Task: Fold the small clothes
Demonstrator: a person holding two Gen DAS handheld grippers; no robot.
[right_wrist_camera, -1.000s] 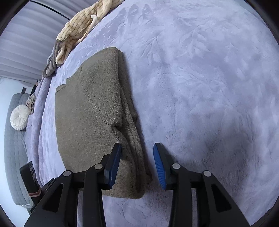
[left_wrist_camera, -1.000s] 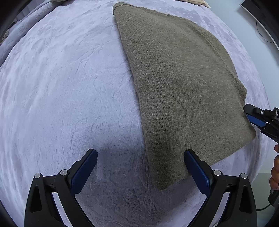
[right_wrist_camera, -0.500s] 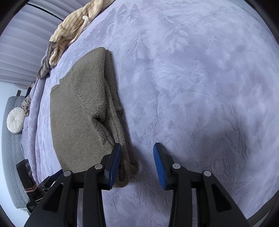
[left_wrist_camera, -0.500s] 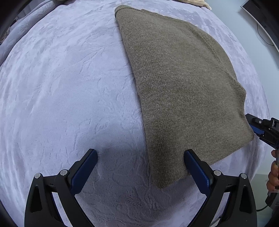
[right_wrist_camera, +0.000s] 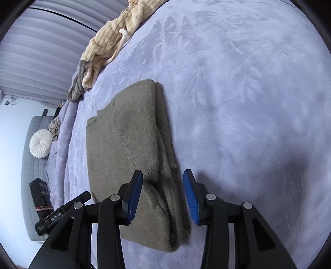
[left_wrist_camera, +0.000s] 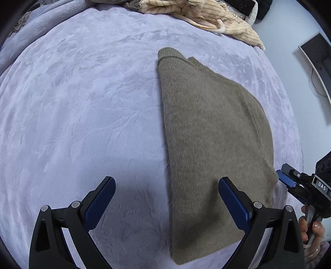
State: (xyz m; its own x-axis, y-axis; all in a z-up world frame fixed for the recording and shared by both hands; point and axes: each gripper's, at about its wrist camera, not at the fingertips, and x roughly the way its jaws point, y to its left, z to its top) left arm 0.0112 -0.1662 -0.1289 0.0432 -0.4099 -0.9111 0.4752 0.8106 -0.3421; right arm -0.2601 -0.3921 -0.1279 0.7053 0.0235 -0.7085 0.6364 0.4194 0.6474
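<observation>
Olive-brown knit sweater [left_wrist_camera: 213,144] lies folded flat on the lavender plush bed cover [left_wrist_camera: 82,113], long and narrow, ribbed collar end at the far side, near end close to both grippers. In the right wrist view the sweater [right_wrist_camera: 128,144] shows stacked layers along its right edge, a thick folded lip running front to back.

Left gripper [left_wrist_camera: 166,203]: jaws spread wide, nothing held. Its left finger sits over bare cover, its right finger over the near part of the sweater; cannot tell if that pad touches the knit or hangs just above it.

Right gripper [right_wrist_camera: 163,196]: jaws about half open, nothing clamped. The 2 blue pads straddle the sweater's layered right edge near its front corner, left pad over the knit, right pad over the cover just beside the fold. Contact cannot be told. From the left wrist view the right gripper [left_wrist_camera: 286,180] shows at the sweater's right near corner, tips just beside the fabric edge, with the person's right hand [left_wrist_camera: 312,229] on the handle below.

In the right wrist view the left gripper's black body shows at the lower left, beside the sweater's other long edge.

Cream striped garment [left_wrist_camera: 211,18] is heaped at the far edge of the bed, well apart from the sweater, with a grey cloth [right_wrist_camera: 77,87] next to it. Round white cushion [right_wrist_camera: 40,143] rests on a grey quilted surface [right_wrist_camera: 31,186] beyond the bed. Dark monitor [left_wrist_camera: 316,60] stands at the far right.
</observation>
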